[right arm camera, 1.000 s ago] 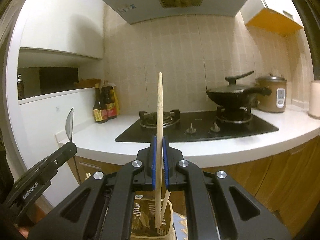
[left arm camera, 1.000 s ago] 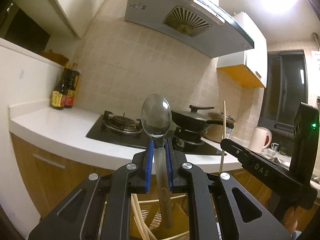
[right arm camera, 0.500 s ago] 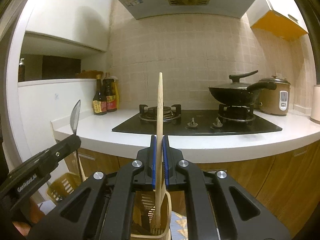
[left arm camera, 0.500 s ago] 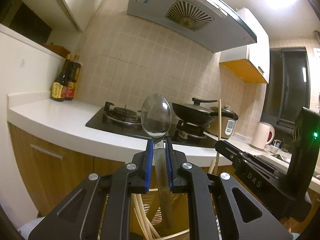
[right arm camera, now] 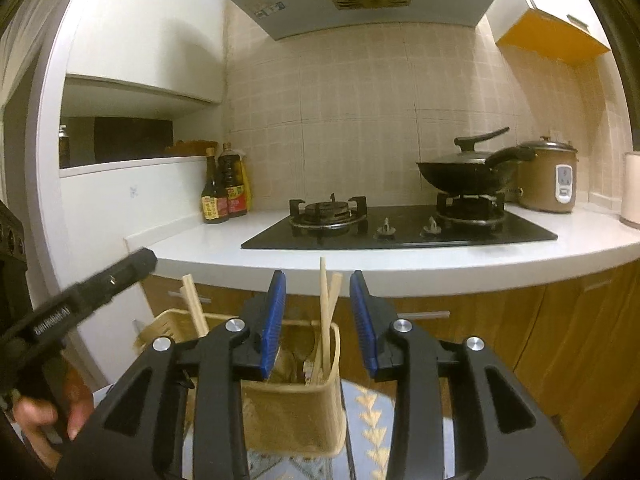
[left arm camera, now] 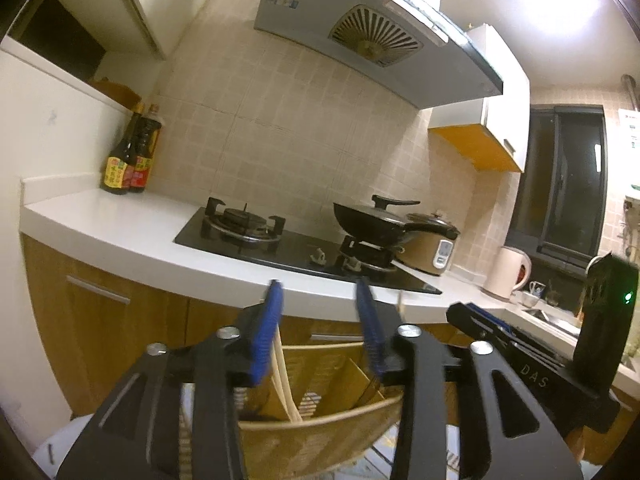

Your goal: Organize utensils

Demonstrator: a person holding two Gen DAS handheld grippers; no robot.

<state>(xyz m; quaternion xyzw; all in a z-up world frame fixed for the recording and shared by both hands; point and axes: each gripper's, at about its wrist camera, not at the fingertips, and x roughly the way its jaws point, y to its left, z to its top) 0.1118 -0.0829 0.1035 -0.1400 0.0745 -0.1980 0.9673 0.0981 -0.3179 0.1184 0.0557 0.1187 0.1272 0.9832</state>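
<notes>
My left gripper (left arm camera: 320, 292) is open and empty above a tan utensil basket (left arm camera: 320, 436) that holds pale chopsticks (left arm camera: 286, 384); the spoon is not in view. My right gripper (right arm camera: 318, 284) is open and empty over a second tan basket (right arm camera: 296, 416). Two chopsticks (right arm camera: 326, 320) stand upright in it between the blue pads, free of them. The left gripper's body (right arm camera: 80, 308) shows at the left of the right wrist view, over another basket (right arm camera: 172, 326) with chopsticks. The right gripper's body (left arm camera: 532, 364) shows at the right of the left wrist view.
A white counter (right arm camera: 400, 260) with a black gas hob (right arm camera: 396, 232) runs behind the baskets. On it stand sauce bottles (right arm camera: 224, 196), a black wok (right arm camera: 464, 176), a rice cooker (right arm camera: 548, 180) and a kettle (left arm camera: 506, 272). Wooden cabinets (right arm camera: 560, 340) sit below.
Both grippers have opened. The left one let go of the spoon, which is gone from view. The right one let go of the chopstick, which now stands lower in the basket.
</notes>
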